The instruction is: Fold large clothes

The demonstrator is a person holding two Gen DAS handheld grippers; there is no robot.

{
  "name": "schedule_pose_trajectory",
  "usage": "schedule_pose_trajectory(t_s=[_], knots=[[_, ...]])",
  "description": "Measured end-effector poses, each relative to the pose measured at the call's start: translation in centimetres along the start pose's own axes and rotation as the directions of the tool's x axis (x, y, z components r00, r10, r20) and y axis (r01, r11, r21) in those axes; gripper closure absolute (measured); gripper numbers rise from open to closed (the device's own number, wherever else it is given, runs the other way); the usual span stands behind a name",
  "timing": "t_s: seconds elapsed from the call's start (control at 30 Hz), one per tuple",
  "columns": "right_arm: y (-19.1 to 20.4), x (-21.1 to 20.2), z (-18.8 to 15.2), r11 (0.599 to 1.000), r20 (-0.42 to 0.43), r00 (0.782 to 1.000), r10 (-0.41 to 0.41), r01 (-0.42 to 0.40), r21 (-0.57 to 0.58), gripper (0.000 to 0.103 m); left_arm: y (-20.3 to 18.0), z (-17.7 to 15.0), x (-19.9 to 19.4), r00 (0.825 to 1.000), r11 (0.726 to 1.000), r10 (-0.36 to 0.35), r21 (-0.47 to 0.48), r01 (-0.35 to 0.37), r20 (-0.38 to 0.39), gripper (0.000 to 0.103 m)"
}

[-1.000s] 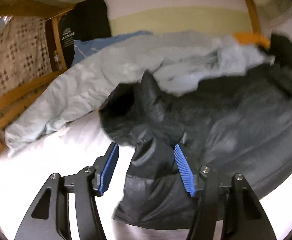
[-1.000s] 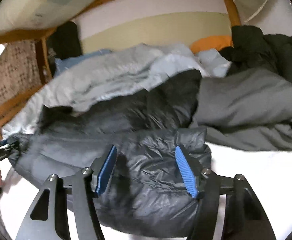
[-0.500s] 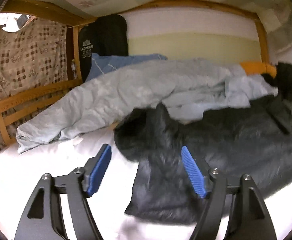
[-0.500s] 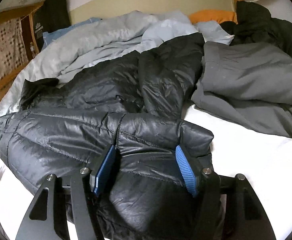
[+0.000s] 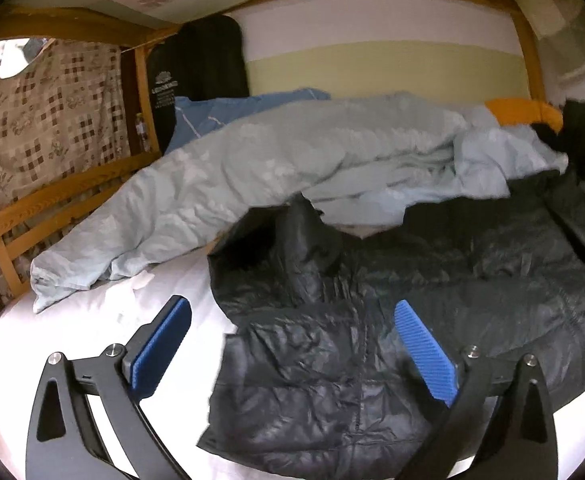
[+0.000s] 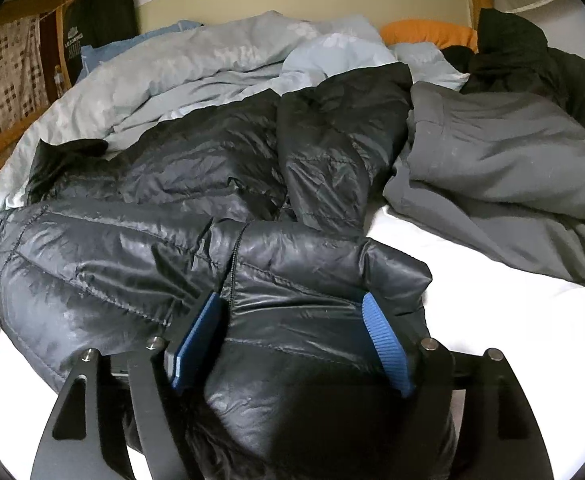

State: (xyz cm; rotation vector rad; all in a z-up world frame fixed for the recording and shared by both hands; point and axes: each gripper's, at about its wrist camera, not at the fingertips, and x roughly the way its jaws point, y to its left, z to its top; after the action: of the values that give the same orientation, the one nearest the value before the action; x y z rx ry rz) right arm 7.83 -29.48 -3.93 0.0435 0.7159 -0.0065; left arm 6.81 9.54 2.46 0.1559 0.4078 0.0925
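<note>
A black quilted puffer jacket (image 5: 392, 300) lies spread on the white bed sheet (image 5: 92, 320). My left gripper (image 5: 292, 340) is open and empty, hovering over the jacket's near end; one blue pad is over the sheet, the other over the jacket. In the right wrist view the jacket (image 6: 152, 248) fills the middle, with a folded sleeve running back. My right gripper (image 6: 292, 336) is open, its blue pads straddling a puffed fold of the jacket that bulges between them.
A pale blue duvet (image 5: 272, 168) is heaped behind the jacket. Grey trousers (image 6: 504, 168) and other dark clothes (image 6: 532, 60) lie at the right. An orange pillow (image 6: 428, 34) sits by the headboard. A wooden bed rail (image 5: 52, 208) runs along the left.
My left gripper let the jacket's end drop and pulled back, opening wider. The jacket settled flat. My right gripper lowered onto the jacket's near fold.
</note>
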Motion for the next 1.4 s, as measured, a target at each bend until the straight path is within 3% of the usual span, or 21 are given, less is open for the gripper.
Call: schedule_pose_trajectory(t_s=[0.1, 0.27, 0.4, 0.6, 0.8, 0.93, 1.13, 1.2, 1.27, 1.3, 1.4], knots=[[-0.1, 0.0, 0.0, 1.0, 0.003, 1.0, 0.004, -0.004, 0.005, 0.026, -1.1, -0.8, 0.7, 1.0, 0.999, 0.003, 0.048, -0.002, -0.018, 0.001], [-0.2, 0.1, -0.2, 1.0, 0.002, 1.0, -0.008, 0.008, 0.012, 0.021, -2.1, -3.0, 4.4, 0.992, 0.995, 0.045, 0.091, -0.035, -0.117, 0.001], [-0.2, 0.1, -0.2, 1.0, 0.002, 1.0, -0.01, 0.01, 0.01, 0.021, -1.2, -3.0, 3.4, 0.984, 0.985, 0.171, 0.03, -0.17, -0.042, 0.001], [0.1, 0.1, -0.2, 1.0, -0.005, 1.0, -0.024, 0.024, 0.001, 0.019, 0.3, -3.3, 3.1, 0.993, 0.993, 0.112, -0.039, -0.113, -0.026, 0.001], [0.2, 0.2, -0.1, 0.999, -0.013, 0.999, -0.047, 0.047, -0.008, 0.017, 2.1, -3.5, 3.9, 0.994, 0.986, 0.078, -0.139, -0.088, -0.076, 0.001], [0.4, 0.3, -0.1, 0.998, -0.014, 0.998, -0.065, 0.065, -0.016, 0.017, 3.0, -3.7, 3.2, 0.985, 0.966, 0.164, -0.192, -0.172, -0.058, 0.001], [0.0, -0.5, -0.2, 0.998, 0.019, 0.998, -0.064, 0.064, 0.005, 0.017, 3.3, -3.8, 2.9, 0.995, 0.974, 0.099, -0.2, -0.104, -0.034, 0.001], [-0.9, -1.3, -0.1, 0.998, 0.033, 0.997, -0.064, 0.064, 0.003, 0.016, 4.0, -4.1, 3.2, 0.998, 0.974, 0.017, -0.226, -0.03, -0.062, 0.001], [-2.2, -2.1, 0.0, 0.998, 0.035, 0.997, -0.069, 0.069, 0.006, 0.012, 5.3, -4.9, 4.8, 0.978, 0.944, -0.149, -0.317, 0.097, -0.145, 0.001], [-2.9, -2.6, 0.0, 0.998, 0.041, 0.998, -0.052, 0.051, 0.031, 0.012, 5.9, -5.3, 5.2, 0.969, 0.928, -0.184, -0.354, 0.116, -0.166, 0.001], [-4.6, -3.5, -0.6, 0.991, 0.034, 0.998, 0.059, -0.063, 0.12, 0.012, 8.0, -6.2, 4.4, 0.969, 0.887, -0.21, -0.442, 0.133, -0.131, 0.001]])
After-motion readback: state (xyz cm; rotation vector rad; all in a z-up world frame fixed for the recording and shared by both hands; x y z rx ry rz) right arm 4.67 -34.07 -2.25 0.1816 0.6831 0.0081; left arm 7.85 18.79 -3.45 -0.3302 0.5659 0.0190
